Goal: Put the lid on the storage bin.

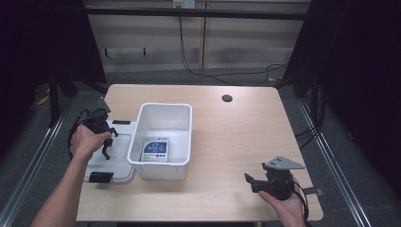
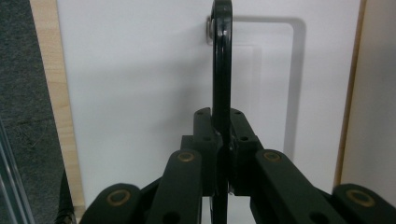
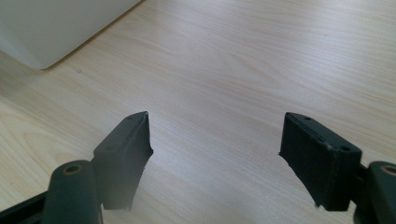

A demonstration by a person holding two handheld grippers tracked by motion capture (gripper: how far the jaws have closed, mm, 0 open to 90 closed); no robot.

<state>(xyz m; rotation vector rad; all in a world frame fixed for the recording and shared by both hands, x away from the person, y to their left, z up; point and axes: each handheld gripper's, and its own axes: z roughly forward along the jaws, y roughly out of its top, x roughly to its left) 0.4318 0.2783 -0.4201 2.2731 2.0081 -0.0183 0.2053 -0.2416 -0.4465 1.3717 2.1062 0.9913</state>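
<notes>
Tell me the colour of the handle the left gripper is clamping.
Black, a thin handle on the white lid; clearest in the left gripper view.

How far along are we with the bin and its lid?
Done: the lid is off, flat on the table left of the open white bin, which holds a blue-and-white packet. In hand: the left gripper is shut on the lid's black handle. Left: the right gripper is open over bare wood, idle.

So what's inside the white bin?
One flat blue-and-white packet lies on the floor of the bin, toward its near wall. The rest of the floor is bare. Whatever is beneath the packet is covered.
</notes>
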